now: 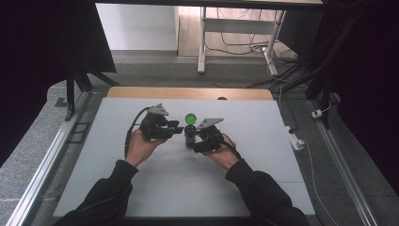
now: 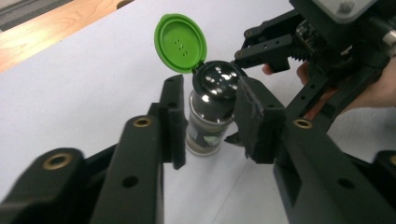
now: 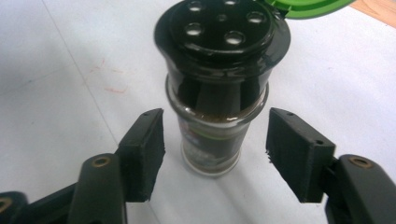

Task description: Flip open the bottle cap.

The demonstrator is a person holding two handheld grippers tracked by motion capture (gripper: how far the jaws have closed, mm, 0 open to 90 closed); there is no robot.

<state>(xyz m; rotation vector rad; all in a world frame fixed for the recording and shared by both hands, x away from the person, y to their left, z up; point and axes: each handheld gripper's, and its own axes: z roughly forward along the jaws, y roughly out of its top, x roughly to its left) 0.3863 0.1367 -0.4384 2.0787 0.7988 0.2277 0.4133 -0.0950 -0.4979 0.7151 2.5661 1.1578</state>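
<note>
A: Where is the spice shaker (image 1: 189,134) right now?

B: Upright near the middle of the white table (image 1: 141,188), between the two grippers. Its green flip lid (image 2: 180,43) is already swung up and back on its hinge, tilted toward eleven o'clock in the left gripper view, so the black sifter top (image 3: 223,28) with its ring of holes is bare.

A: So opening is done?

B: I'd judge so. What looks left is getting a firm hold on the glass body (image 3: 212,140) and then lifting or shaking it (or snapping the lid shut again; the pictures can't settle which).

A: And the tongs?

B: The right gripper (image 3: 215,156) is spread wide, one jaw at nine o'clock of the jar and one at three, both clear of the glass with a gap each side. The left gripper (image 2: 210,123) is also spread, straddling the jar just below the sifter top. Its jaws sit close to the neck, though whether either pad touches I cannot tell. Nothing is pinched yet.

A: Anything around it?

B: A wooden strip (image 1: 188,92) at twelve o'clock, beyond the table's far edge.
</note>
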